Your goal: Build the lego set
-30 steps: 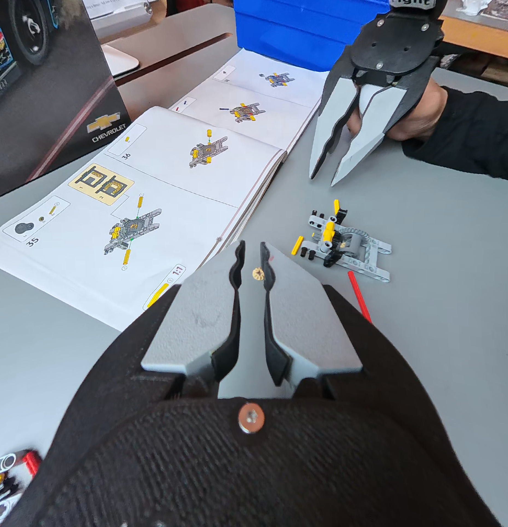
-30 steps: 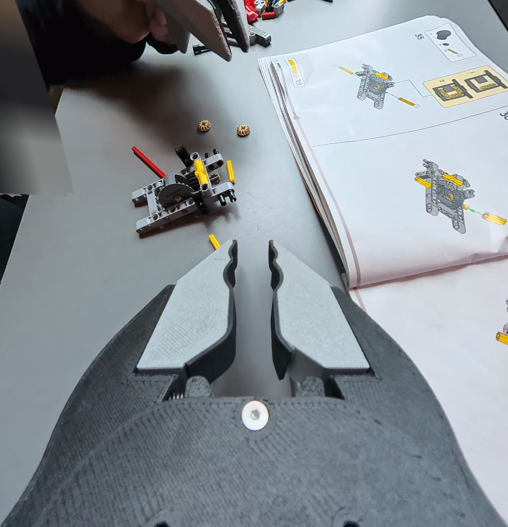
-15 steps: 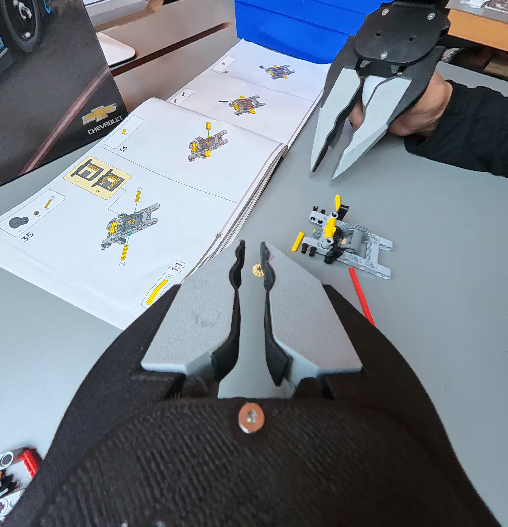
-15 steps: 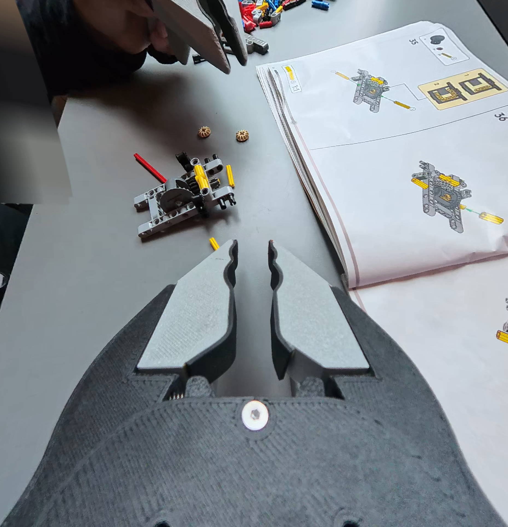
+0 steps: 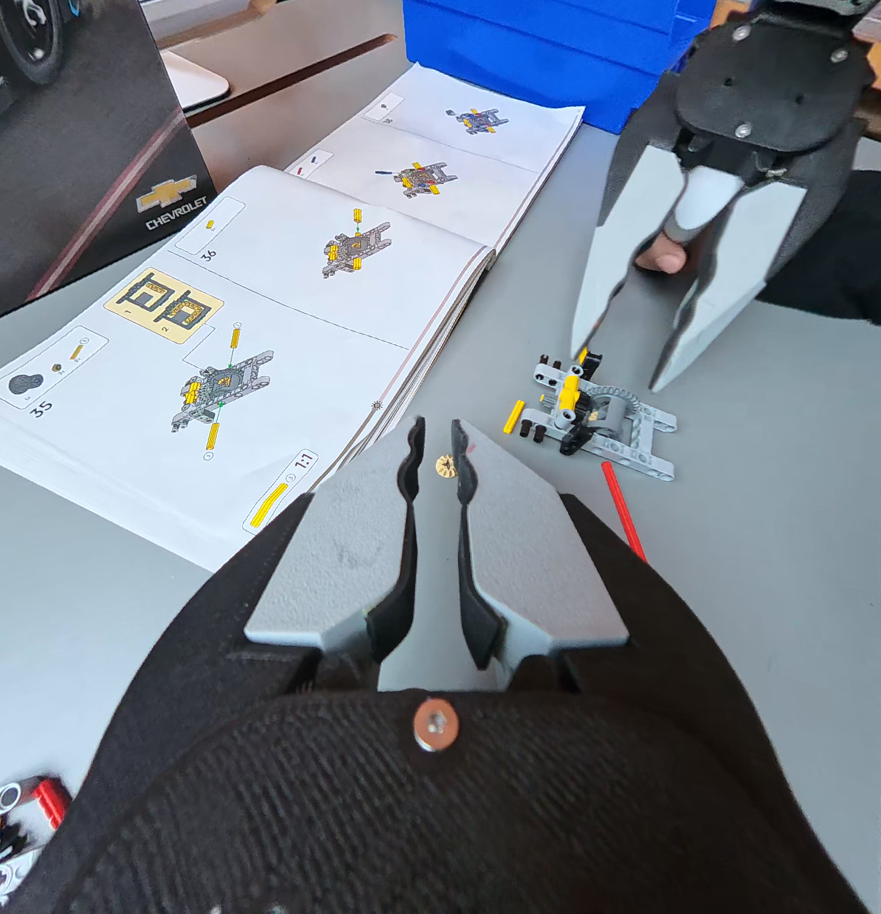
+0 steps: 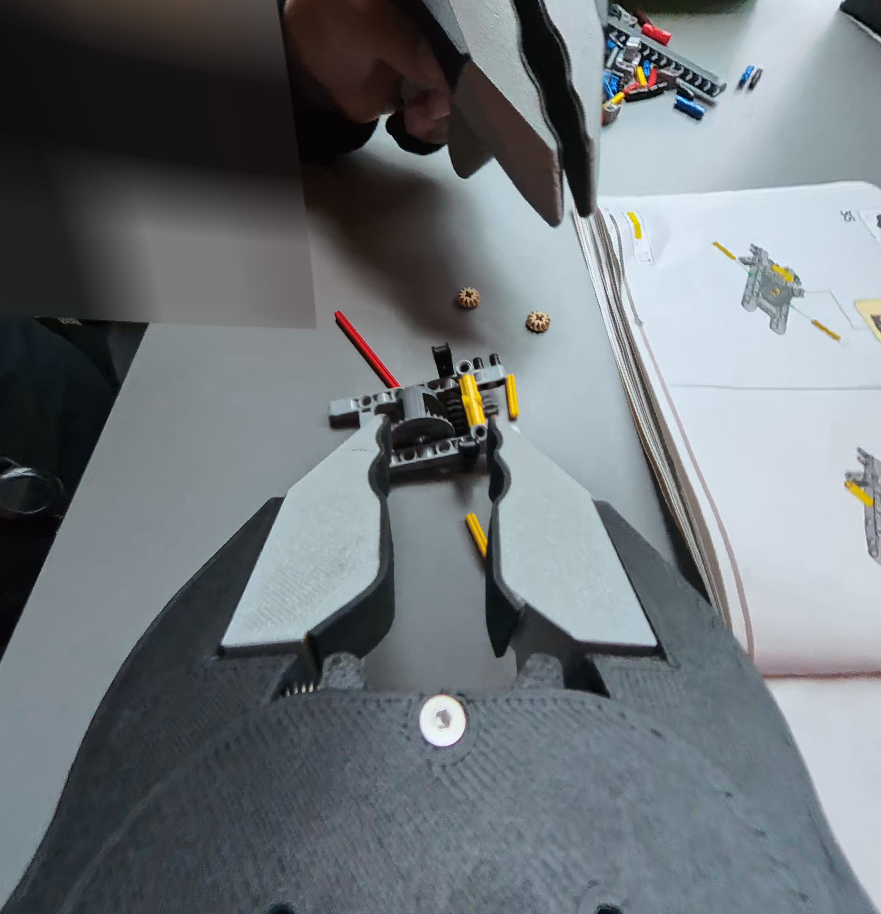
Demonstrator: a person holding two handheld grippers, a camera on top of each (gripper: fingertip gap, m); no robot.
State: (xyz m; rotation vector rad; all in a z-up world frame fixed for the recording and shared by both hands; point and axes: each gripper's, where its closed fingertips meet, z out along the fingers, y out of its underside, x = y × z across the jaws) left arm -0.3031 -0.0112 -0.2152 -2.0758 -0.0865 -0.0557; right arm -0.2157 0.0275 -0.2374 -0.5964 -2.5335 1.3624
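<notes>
The partly built grey assembly (image 5: 601, 420) with a round gear housing and yellow parts lies on the grey table (image 5: 774, 593). In the right wrist view, my right gripper (image 6: 437, 428) is open wide with its fingertips on either side of the assembly's near end (image 6: 423, 452), low over the table. It also shows in the left wrist view (image 5: 619, 368). My left gripper (image 5: 437, 430) is slightly open and empty, hovering over a tan gear (image 5: 445, 466) on the table. It appears at the top of the right wrist view (image 6: 569, 215).
The open instruction booklet (image 5: 280, 321) lies beside the assembly. A red axle (image 6: 366, 348), two tan gears (image 6: 468, 297), and yellow axles (image 6: 511, 395) (image 6: 476, 534) lie loose. A dark set box (image 5: 72, 148), a blue bin (image 5: 527, 49) and a parts pile (image 6: 651, 79) sit farther off. My hands' fingertips stand some 11 centimeters from each other. The right tips stand about 6 centimeters off the red axle (image 6: 366, 348). My left wrist view (image 5: 630, 512) looks at it from another angle.
My right gripper has moved forward and down to the assembly and opened wider, so its fingers now straddle it. My left gripper has hardly moved.
</notes>
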